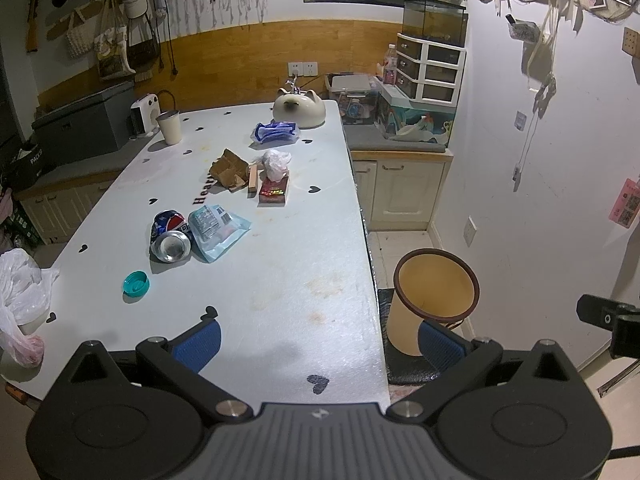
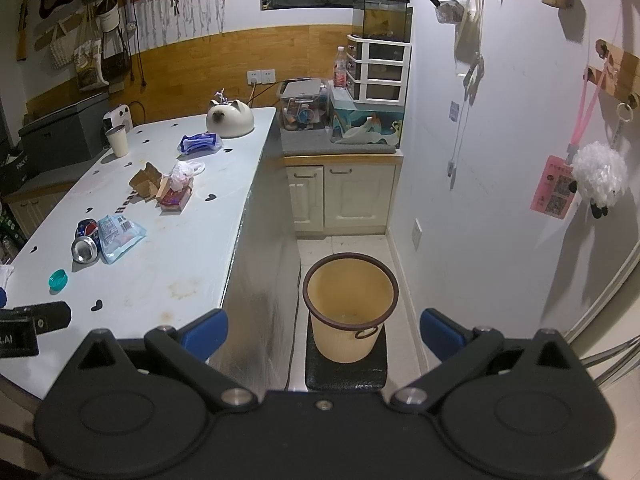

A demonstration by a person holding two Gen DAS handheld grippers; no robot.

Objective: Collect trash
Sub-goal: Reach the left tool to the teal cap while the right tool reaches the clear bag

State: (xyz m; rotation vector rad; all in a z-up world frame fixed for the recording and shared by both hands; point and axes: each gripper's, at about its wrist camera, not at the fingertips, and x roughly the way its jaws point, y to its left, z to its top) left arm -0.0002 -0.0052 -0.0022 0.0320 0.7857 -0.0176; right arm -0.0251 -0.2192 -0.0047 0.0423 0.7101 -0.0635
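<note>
Trash lies on the white table (image 1: 280, 288): a crushed Pepsi can (image 1: 170, 236), a light-blue snack wrapper (image 1: 218, 232), a teal bottle cap (image 1: 136, 283), torn cardboard (image 1: 229, 170), a crumpled white bag (image 1: 275, 164) on a red box (image 1: 273, 192), and a blue wrapper (image 1: 275, 132). A tan bin (image 2: 350, 304) stands on the floor right of the table, its inside bare. My left gripper (image 1: 320, 340) hovers open over the table's near edge. My right gripper (image 2: 324, 334) is open above the bin. Both hold nothing.
A cat-shaped ceramic bowl (image 1: 299, 109) and a cup (image 1: 169, 127) stand at the table's far end. A plastic bag (image 1: 20, 300) hangs over the left edge. Cabinets (image 2: 344, 196) with a fish tank and drawers fill the back right corner. The bin rests on a dark mat (image 2: 346, 372).
</note>
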